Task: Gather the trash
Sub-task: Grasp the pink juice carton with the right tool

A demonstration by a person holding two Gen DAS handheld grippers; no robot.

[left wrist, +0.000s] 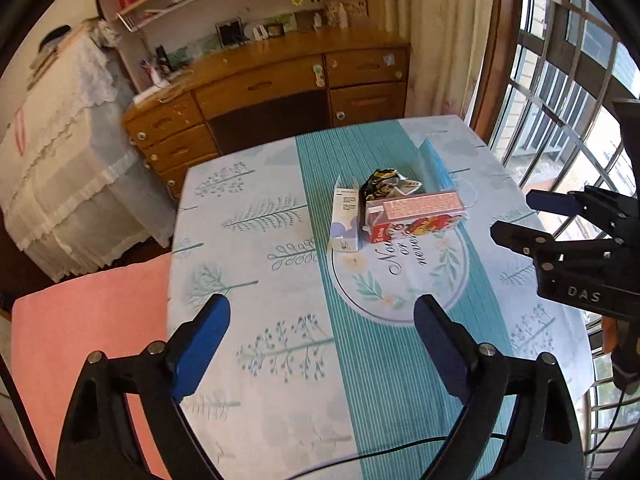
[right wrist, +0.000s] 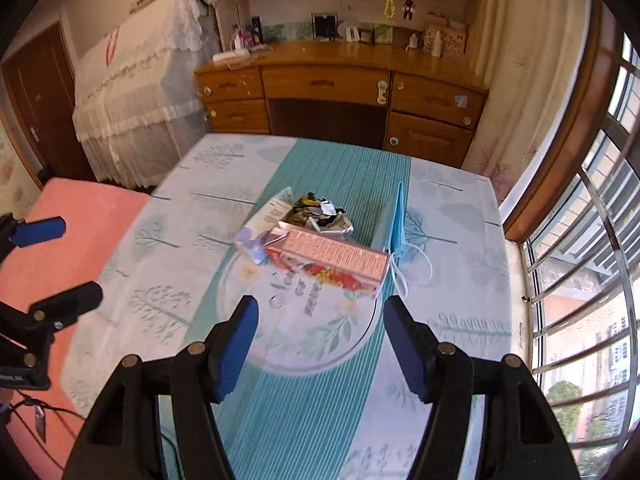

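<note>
Tablecloth [left wrist: 248,240] print [left wrist: 404,254]: "Now or never"

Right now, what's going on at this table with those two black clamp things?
A person is holding a gripper in each hand over a table with a patterned cloth, about to clear up rubbish. The left gripper and right gripper are both open and empty, short of the pile. In the middle lie a pink-and-red carton, a white box, a crumpled wrapper and a blue face mask. Nothing has been picked up yet.
</note>
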